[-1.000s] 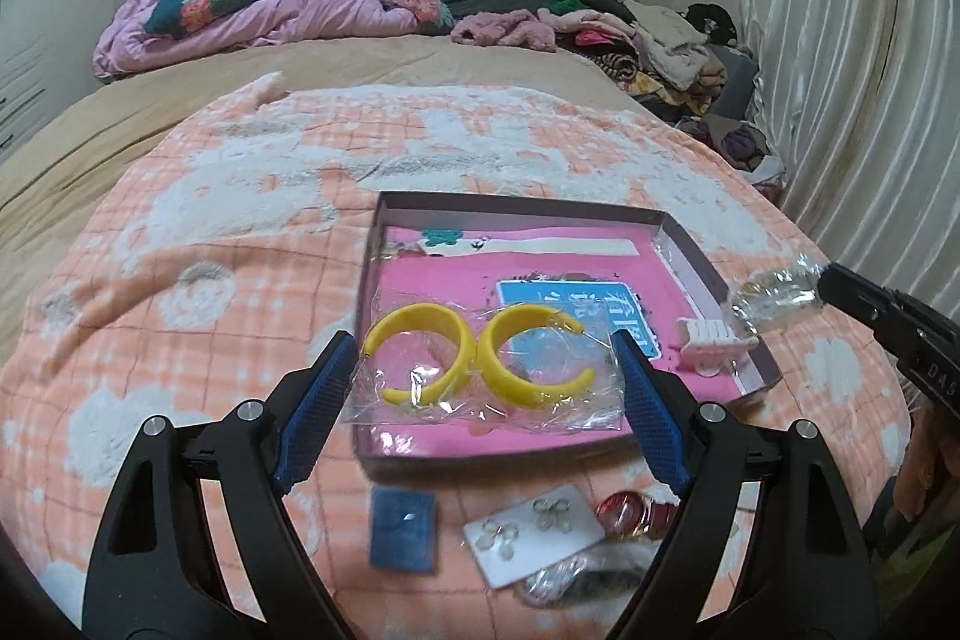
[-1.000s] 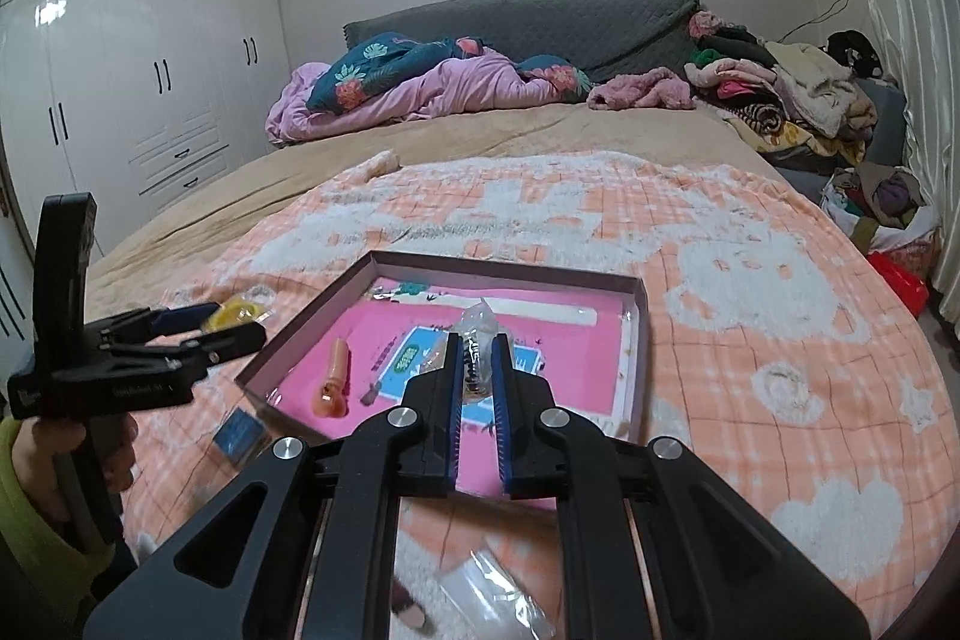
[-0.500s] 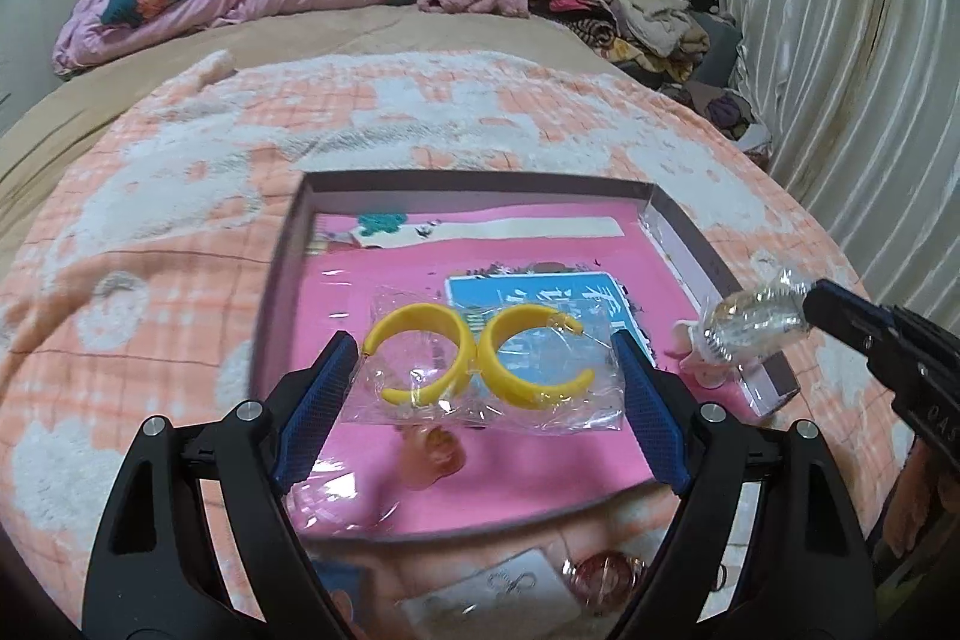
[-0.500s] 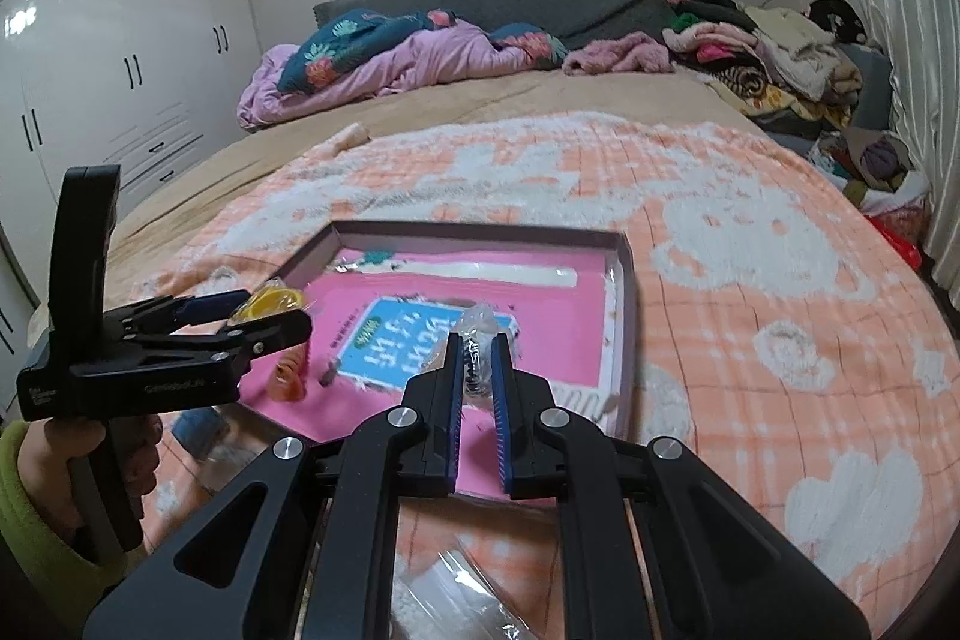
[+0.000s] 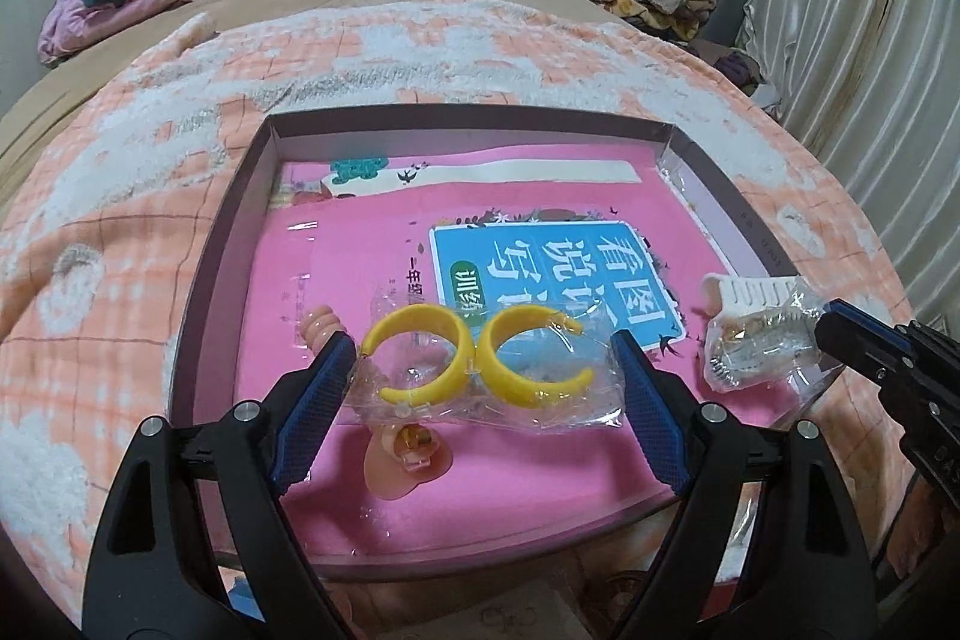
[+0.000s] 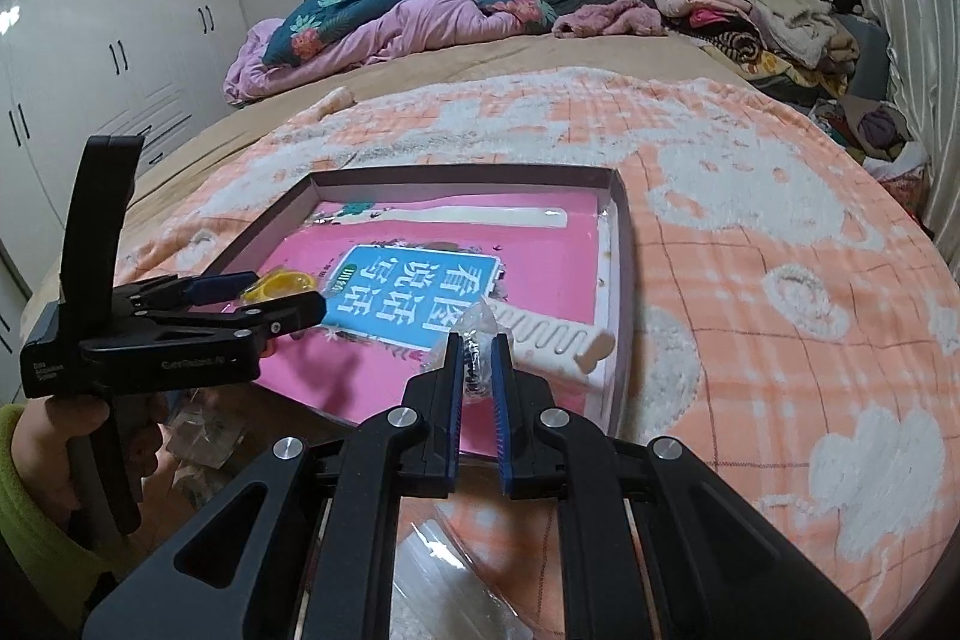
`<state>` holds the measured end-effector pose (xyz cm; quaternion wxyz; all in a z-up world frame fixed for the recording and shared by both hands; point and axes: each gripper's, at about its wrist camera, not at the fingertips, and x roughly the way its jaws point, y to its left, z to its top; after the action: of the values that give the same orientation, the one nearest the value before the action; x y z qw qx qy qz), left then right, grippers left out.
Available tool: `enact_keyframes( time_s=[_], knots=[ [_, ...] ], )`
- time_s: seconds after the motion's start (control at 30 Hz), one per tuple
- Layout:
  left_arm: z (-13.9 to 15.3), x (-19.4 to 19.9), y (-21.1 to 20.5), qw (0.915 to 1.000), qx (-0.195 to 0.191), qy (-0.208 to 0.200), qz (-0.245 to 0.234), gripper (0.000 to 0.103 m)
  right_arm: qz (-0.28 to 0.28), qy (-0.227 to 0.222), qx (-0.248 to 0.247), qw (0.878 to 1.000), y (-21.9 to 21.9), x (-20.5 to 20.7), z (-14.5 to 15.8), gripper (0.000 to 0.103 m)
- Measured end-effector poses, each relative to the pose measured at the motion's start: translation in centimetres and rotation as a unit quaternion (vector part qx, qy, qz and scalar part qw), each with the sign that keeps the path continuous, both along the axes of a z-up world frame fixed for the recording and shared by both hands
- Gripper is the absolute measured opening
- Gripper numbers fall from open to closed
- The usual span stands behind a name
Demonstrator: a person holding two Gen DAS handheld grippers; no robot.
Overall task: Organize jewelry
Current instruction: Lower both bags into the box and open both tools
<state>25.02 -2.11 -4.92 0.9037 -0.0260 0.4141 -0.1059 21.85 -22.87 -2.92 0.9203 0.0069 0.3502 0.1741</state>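
Left wrist view: shallow box point(image 5: 231, 244) on the blanketed bed point(image 5: 150, 148), low walls all round, pink floor mostly bare toward the far edge. Left tool point(image 5: 480, 370) spread wide, gripping a clear bag of yellow hoop earrings point(image 5: 474, 358) above the box floor. Right tool point(image 6: 477, 361) pinched tight on a small clear packet point(image 6: 477, 334) just beside the white comb point(image 6: 552, 334) near the box's right wall.

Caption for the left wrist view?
Left tool holds bagged yellow earrings over the pink-lined box.
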Motion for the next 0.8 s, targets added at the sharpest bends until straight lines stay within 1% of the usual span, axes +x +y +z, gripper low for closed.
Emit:
enact_keyframes(
  time_s=[0.23, 0.37, 0.5, 0.6, 0.67, 0.7, 0.73, 0.77, 0.8],
  knots=[
    [0.1, -0.5, -0.3, 1.0, 0.003, -0.001, 0.001, 0.079, -0.02, 0.014, 0.013, 1.0, -1.5, 0.4, -0.4, 0.01],
    [0.6, -0.8, -0.4, 1.0, 0.005, -0.005, 0.001, 0.081, -0.028, 0.022, 0.021, 0.999, -2.1, 0.2, -0.5, 0.011],
    [1.2, -1.1, -0.3, 0.9999, 0.004, -0.01, 0.002, 0.081, -0.032, 0.02, 0.021, 0.999, -2.4, -0.1, -0.3, 0.012],
    [1.6, -1.3, -0.2, 0.9999, 0.003, -0.012, 0.004, 0.081, -0.036, 0.016, 0.025, 0.999, -2.7, -0.3, 0.1, 0.021],
    [1.7, -1.6, -0.2, 0.9999, 0.001, -0.013, 0.005, 0.081, -0.04, 0.012, 0.028, 0.999, -3.0, -0.5, 0.3, 0.032],
    [1.8, -1.7, -0.2, 0.9999, 0.001, -0.013, 0.005, 0.081, -0.041, 0.01, 0.03, 0.999, -3.1, -0.6, 0.5, 0.034],
    [1.8, -1.8, -0.2, 0.9999, 0.0, -0.013, 0.006, 0.082, -0.043, 0.008, 0.032, 0.999, -3.3, -0.7, 0.6, 0.038],
    [1.9, -2.0, -0.2, 0.9999, -0.001, -0.013, 0.006, 0.082, -0.045, 0.007, 0.034, 0.998, -3.4, -0.8, 0.8, 0.045],
    [2.0, -2.1, -0.1, 0.9999, -0.002, -0.013, 0.007, 0.085, -0.047, 0.006, 0.035, 0.998, -3.5, -0.9, 0.9, 0.049]
  ],
)
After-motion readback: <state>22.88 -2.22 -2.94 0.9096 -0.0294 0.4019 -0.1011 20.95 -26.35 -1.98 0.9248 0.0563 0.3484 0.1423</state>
